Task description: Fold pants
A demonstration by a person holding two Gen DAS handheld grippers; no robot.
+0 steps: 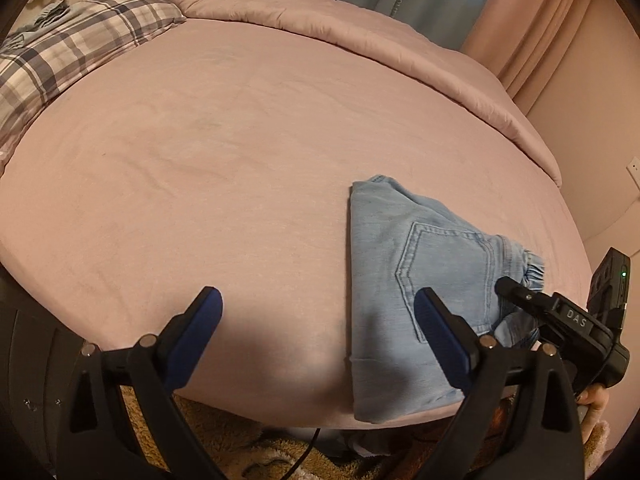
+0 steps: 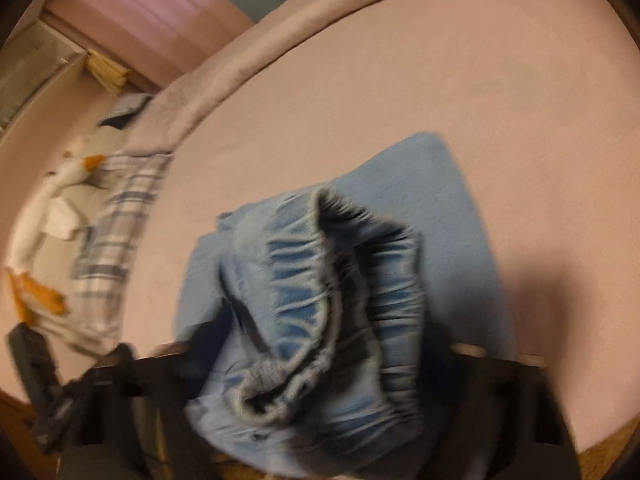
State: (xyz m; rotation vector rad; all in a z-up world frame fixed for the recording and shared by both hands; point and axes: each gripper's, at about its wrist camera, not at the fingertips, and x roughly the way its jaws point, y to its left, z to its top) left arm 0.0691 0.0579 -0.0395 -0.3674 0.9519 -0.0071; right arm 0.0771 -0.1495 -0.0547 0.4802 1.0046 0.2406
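Denim pants [image 1: 416, 256], light blue, lie folded into a compact stack on the near right part of the pink bed sheet [image 1: 224, 152], back pocket up, near end hanging just past the bed's front edge. My left gripper [image 1: 318, 304] is wide open, empty, hovering over the sheet; its right finger overlaps the stack's near left side in view, contact unclear. My right gripper [image 1: 506, 286] reaches in at the elastic waistband [image 2: 320, 280]. Right wrist view is blurred: waistband bunched between the jaws, part closed; can't tell whether pads press. Plaid pillow [image 1: 60, 64] far left, pink duvet [image 1: 320, 12] far side.
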